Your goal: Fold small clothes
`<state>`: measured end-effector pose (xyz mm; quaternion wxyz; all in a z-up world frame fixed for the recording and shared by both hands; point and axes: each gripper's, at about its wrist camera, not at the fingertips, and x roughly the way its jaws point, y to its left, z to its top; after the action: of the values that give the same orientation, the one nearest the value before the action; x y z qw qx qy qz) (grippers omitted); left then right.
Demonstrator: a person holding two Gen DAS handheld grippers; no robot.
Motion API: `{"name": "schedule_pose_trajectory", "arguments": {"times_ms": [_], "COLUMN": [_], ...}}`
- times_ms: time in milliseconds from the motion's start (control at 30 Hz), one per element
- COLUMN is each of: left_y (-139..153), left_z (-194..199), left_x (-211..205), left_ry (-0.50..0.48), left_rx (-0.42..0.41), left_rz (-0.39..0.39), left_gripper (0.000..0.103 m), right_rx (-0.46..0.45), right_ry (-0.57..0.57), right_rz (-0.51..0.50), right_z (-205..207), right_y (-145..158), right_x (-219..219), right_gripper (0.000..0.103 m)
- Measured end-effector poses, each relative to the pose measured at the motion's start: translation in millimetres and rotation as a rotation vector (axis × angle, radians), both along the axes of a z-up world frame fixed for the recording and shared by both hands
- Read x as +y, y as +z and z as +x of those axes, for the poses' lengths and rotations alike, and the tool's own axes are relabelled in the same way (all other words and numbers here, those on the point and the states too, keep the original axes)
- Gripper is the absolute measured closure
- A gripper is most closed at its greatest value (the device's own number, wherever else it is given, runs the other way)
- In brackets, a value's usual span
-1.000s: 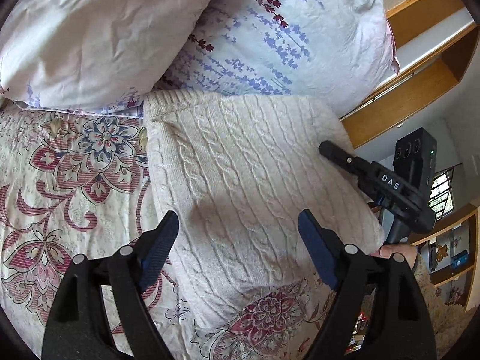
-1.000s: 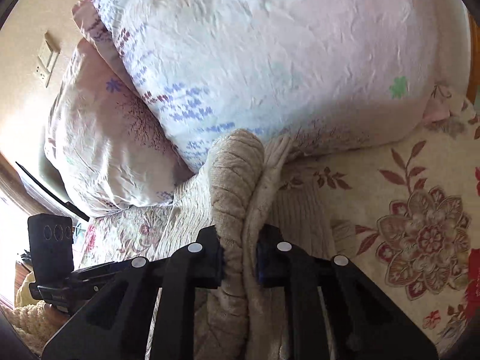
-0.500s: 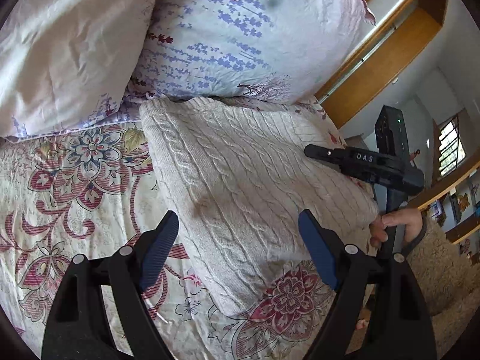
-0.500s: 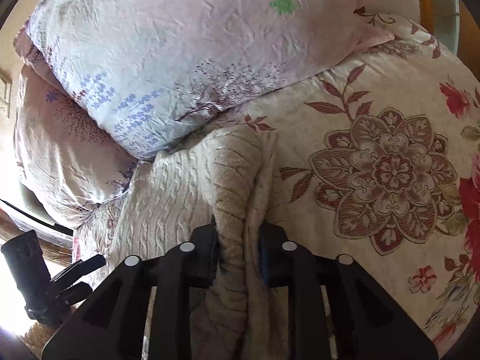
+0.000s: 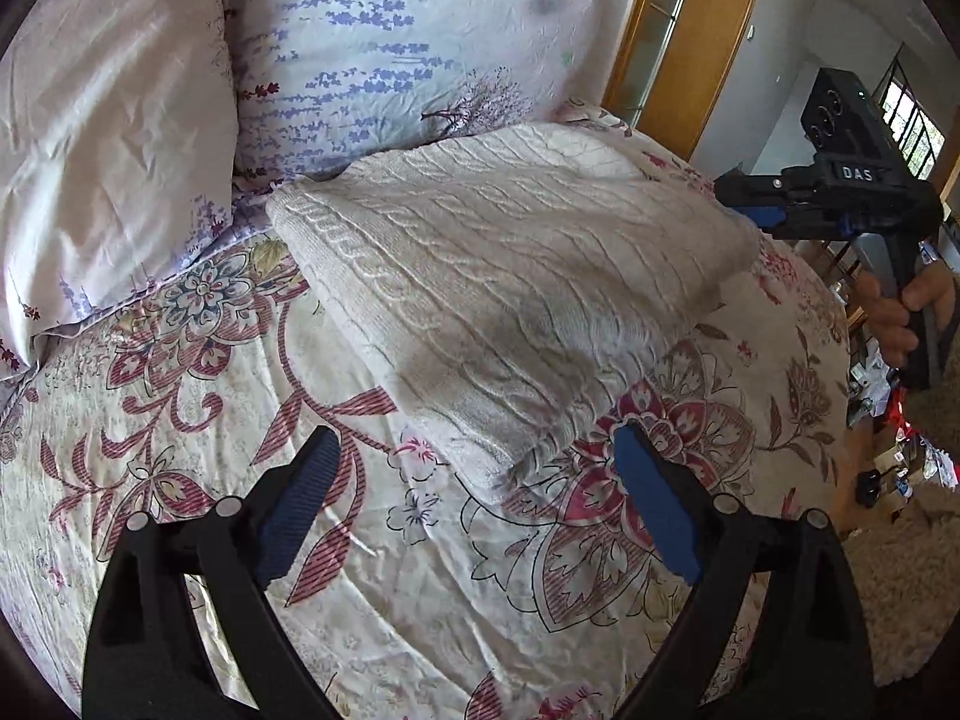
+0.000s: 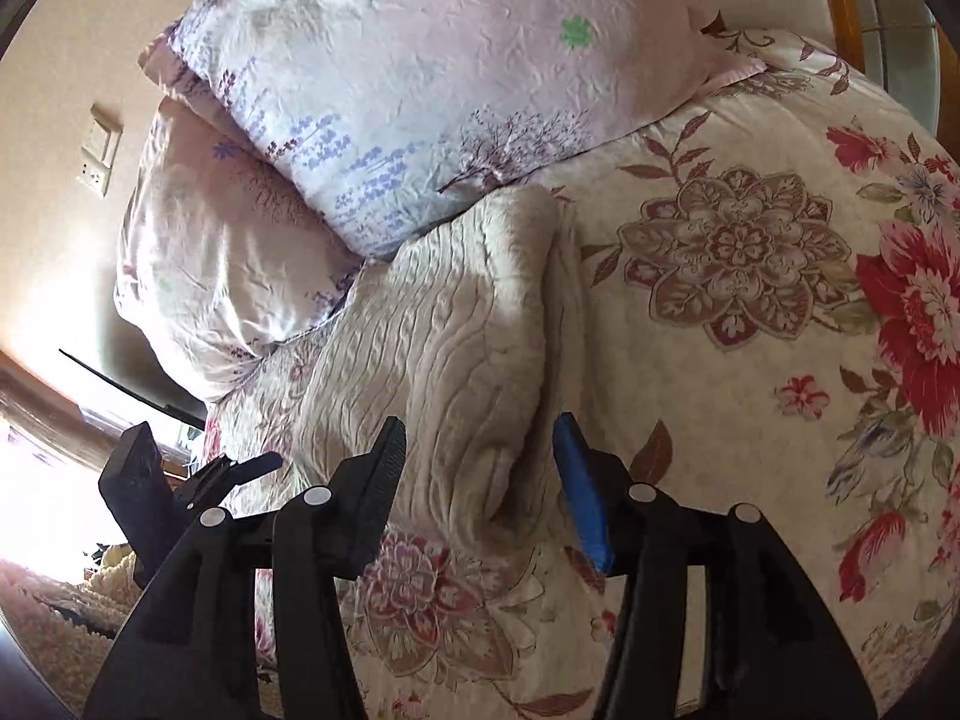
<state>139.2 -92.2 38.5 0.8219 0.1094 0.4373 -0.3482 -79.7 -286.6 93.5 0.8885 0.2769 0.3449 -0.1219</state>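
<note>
the folded cream cable-knit sweater (image 5: 510,276) lies on the floral bedspread (image 5: 180,420) in the middle of the frame, its far edge touching the pillows (image 5: 384,54) at the top. the left gripper (image 5: 474,498) hangs at the bottom, jaws apart and opening, nothing between them. the right gripper (image 6: 477,480) has its jaws opening, the sweater's near corner between them, pads clear.
</note>
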Motion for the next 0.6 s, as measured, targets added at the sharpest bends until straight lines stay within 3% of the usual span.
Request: {"name": "schedule_pose_trajectory", "arguments": {"times_ms": [233,300,400,500,600], "left_y": [-17.7,-22.1,-25.5,-23.4,-8.6], "left_z": [3.5,9.6,18.5,16.3,11.5], "left_x": [-9.8,-8.5,-5.1,-3.8,3.7], "left_ry": [0.02,0.06,0.098,0.101,0.107], "left_rx": [-0.029,-0.025,-0.019,-0.049,-0.071], "left_rz": [0.093,0.111,0.119,0.129,0.06], "left_gripper": [0.011,0.013,0.013,0.016,0.024], "right_rx": [0.042,0.064,0.072,0.001,-0.113], "right_ry": [0.014,0.013,-0.014,-0.059,-0.066], "right_rz": [-0.018,-0.053,-0.098,-0.123,-0.159], "right_z": [8.2,12.6,14.1,6.5,-7.2], "right_y": [-17.5,-19.7,-20.2,-8.4,14.6], "right_x": [15.7,19.8,21.4,19.3,25.8], "right_gripper": [0.053,0.075,0.09,0.092,0.092]}}
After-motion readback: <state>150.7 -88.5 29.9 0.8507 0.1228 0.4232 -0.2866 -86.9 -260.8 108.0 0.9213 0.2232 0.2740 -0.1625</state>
